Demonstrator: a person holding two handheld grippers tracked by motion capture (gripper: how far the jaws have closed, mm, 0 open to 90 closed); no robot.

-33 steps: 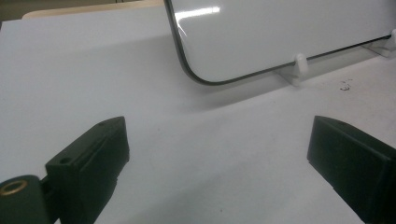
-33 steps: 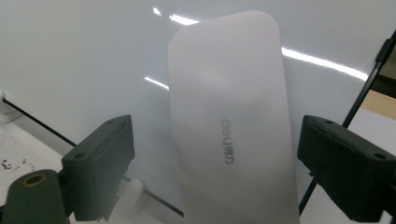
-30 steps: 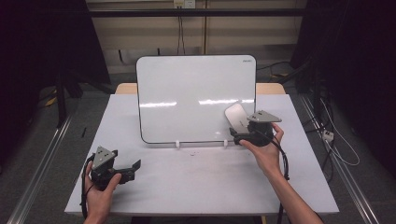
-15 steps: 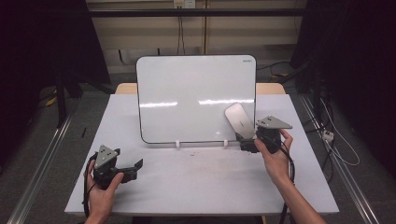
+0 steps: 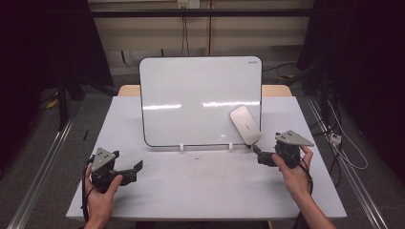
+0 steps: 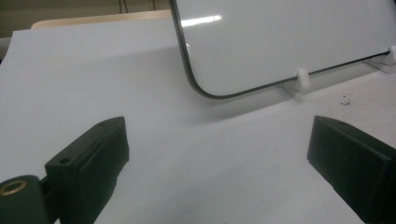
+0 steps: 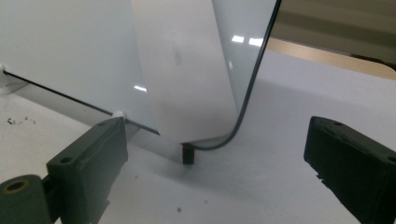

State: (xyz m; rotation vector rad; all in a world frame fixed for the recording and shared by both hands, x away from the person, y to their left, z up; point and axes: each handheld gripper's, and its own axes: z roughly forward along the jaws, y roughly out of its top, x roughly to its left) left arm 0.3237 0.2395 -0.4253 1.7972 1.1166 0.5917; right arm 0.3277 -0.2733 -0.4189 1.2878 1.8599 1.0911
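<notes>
At the near left of the table (image 5: 200, 191), the left gripper (image 5: 135, 171) rests in the person's hand. Its jaws are spread wide with only bare tabletop between them in the left gripper view (image 6: 215, 154). It plays no part in the work and lies well apart from the eraser.

Farther back on the right, the right gripper (image 5: 258, 155) points at the lower right corner of the whiteboard (image 5: 200, 95). Its jaws have just been opening and then eased in a touch. They are released, with nothing between them in the right gripper view (image 7: 215, 154).

The white eraser (image 5: 245, 125) sits tilted against the board's face at that lower right corner, just above the bottom edge. It is just beyond the right gripper's tips, up and slightly to the left, and apart from both pads (image 7: 187, 70).

Setting the eraser on the board looks done, since it seems to hold there unaided. What is left appears to be only drawing the right hand clear without knocking it.
</notes>
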